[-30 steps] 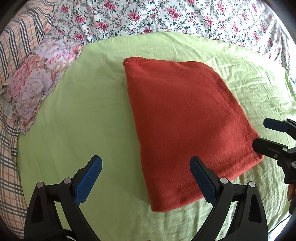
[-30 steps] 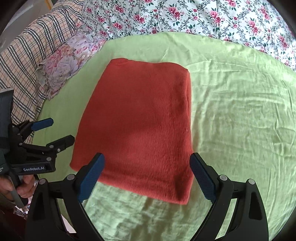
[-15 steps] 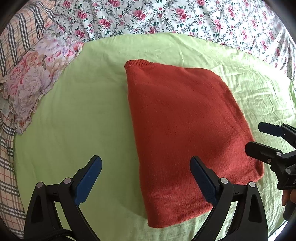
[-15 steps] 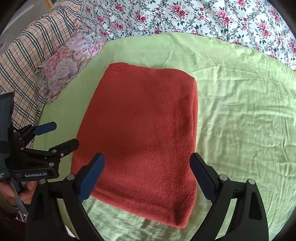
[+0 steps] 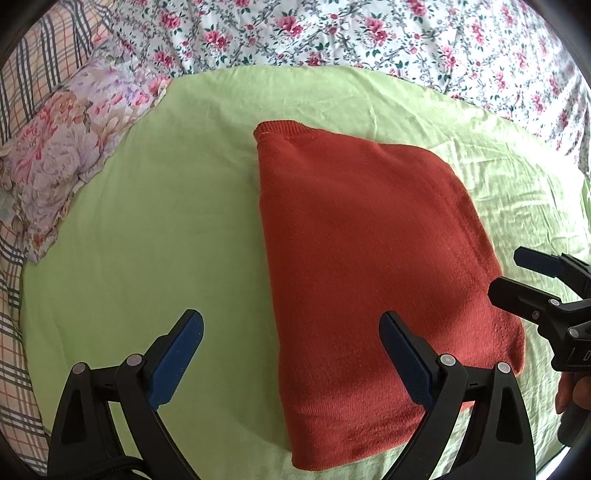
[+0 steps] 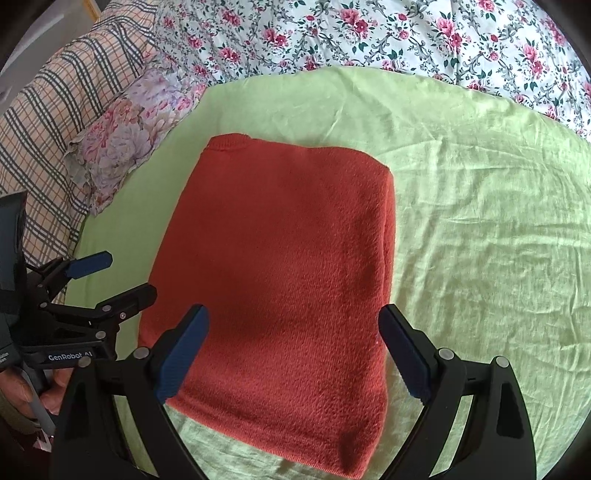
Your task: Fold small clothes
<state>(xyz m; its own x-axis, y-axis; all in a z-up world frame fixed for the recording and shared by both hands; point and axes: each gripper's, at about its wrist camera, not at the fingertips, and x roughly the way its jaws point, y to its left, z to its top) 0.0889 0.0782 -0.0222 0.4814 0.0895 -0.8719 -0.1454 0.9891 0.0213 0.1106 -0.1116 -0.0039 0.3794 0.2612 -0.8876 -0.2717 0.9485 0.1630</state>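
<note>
Rust-red knit sweater [image 5: 369, 251], folded into a rectangle, flat on light-green sheet [image 5: 147, 221] over bed. Left gripper [image 5: 291, 354] spread wide, holding nothing, hovering at sweater's near-left edge; right blue pad over the knit, left pad over bare sheet. Right gripper [image 6: 293, 350] likewise wide apart and empty, just above sweater's near edge. Floral pillow [image 6: 125, 136] ahead-left of both, plaid blanket [image 6: 48, 122] beyond it, floral bedspread [image 6: 369, 33] far ahead.

Folded red sweater [image 5: 373, 258] — green sheet [image 5: 147, 240]
</note>
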